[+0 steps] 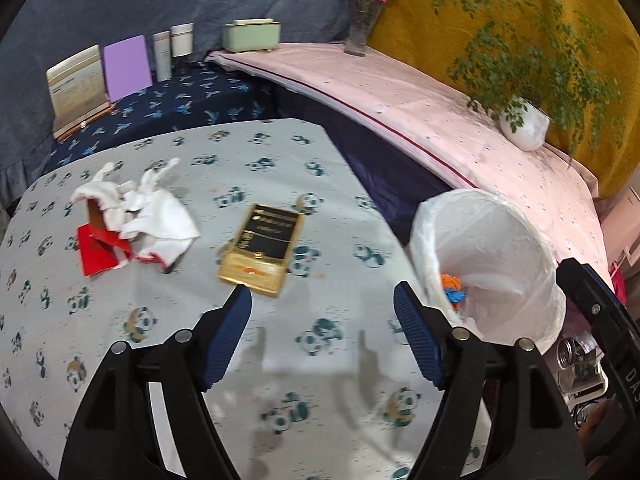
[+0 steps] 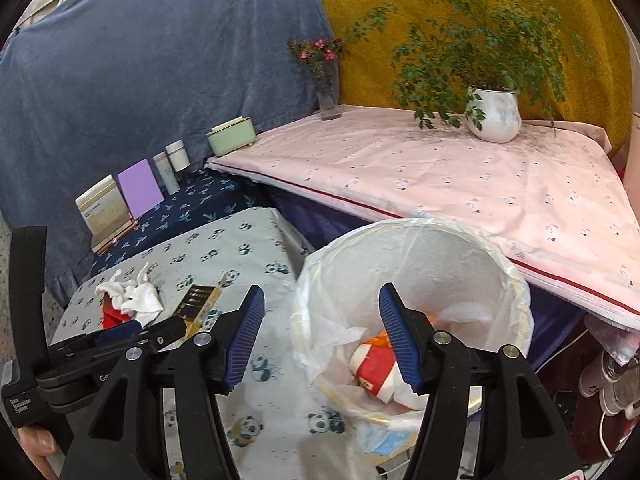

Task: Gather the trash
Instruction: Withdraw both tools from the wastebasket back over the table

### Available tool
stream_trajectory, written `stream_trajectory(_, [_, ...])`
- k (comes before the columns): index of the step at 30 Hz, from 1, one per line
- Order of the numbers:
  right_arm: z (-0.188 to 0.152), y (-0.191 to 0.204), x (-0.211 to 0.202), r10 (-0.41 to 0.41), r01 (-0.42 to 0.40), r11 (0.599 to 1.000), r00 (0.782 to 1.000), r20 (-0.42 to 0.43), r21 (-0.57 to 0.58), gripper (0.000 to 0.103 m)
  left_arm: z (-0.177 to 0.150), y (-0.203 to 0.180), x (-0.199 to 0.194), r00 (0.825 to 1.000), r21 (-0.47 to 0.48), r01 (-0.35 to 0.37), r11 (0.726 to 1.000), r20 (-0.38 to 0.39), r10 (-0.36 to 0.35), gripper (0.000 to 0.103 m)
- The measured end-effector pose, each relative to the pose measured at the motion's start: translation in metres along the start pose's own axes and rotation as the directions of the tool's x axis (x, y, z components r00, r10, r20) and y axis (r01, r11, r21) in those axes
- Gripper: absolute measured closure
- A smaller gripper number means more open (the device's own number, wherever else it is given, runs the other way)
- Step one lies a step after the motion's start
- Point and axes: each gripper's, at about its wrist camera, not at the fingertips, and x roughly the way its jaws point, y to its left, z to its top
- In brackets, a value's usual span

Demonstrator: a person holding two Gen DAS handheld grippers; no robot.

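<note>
A gold and black box (image 1: 260, 254) lies on the panda-print table (image 1: 192, 344), just beyond my open, empty left gripper (image 1: 322, 300). Crumpled white tissues (image 1: 140, 208) lie on red card packaging (image 1: 100, 250) at the table's left. A bin lined with a white bag (image 1: 484, 264) stands at the table's right edge with orange and blue scraps inside. In the right wrist view my open, empty right gripper (image 2: 322, 300) hovers over the bin (image 2: 420, 280), which holds a red and white wrapper (image 2: 374, 366). The box (image 2: 198, 300) and tissues (image 2: 134, 298) lie further left there.
A pink-covered shelf (image 2: 440, 176) carries a potted plant (image 2: 494, 114) and a flower vase (image 2: 328, 92). A green box (image 1: 252, 34), two jars, a purple card (image 1: 127, 66) and a gold stand line the dark blue ledge. The left gripper's body (image 2: 100, 356) shows at lower left.
</note>
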Motion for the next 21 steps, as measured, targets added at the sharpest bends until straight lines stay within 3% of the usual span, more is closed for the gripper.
stream_trajectory(14, [-0.019,0.087,0.027,0.074,-0.081,0.994,0.993,-0.09,-0.074,0.028,-0.003,0.106,-0.015,0.988,-0.171,-0.153,0.973,0.011,0.157,0.015])
stream_trajectory(21, [-0.03,0.133,0.065,0.083,-0.099,0.991,0.984,-0.159,-0.092,0.02,0.004,0.156,-0.006,0.979,-0.243,-0.203,0.949,-0.021,0.204,0.014])
